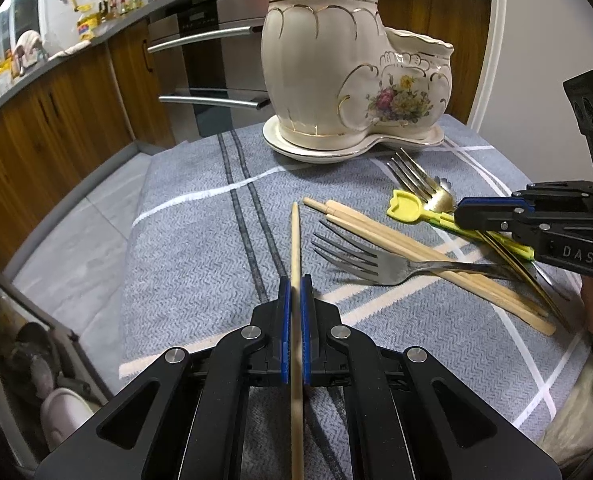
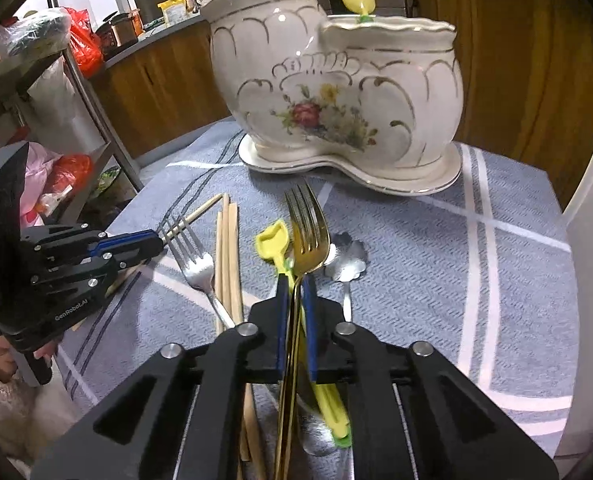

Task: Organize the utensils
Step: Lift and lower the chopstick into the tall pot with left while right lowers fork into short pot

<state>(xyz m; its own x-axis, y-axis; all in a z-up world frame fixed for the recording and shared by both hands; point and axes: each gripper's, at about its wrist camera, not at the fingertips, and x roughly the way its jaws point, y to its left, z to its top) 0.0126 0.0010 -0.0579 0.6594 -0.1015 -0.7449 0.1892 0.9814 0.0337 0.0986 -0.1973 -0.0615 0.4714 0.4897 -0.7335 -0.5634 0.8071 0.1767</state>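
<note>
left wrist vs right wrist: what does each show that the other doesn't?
Left wrist only: the left hand-held gripper shut on a single chopstick, seen straight down its fingers; oven handles behind.

Right wrist only: the right hand-held gripper shut on the gold fork; a flower-shaped spoon clearly beside it; a yellow piece already standing in the holder's low cup; a shelf with bags.

Both: the ceramic holder, silver fork, loose chopsticks, yellow spoon and blue cloth.
</note>
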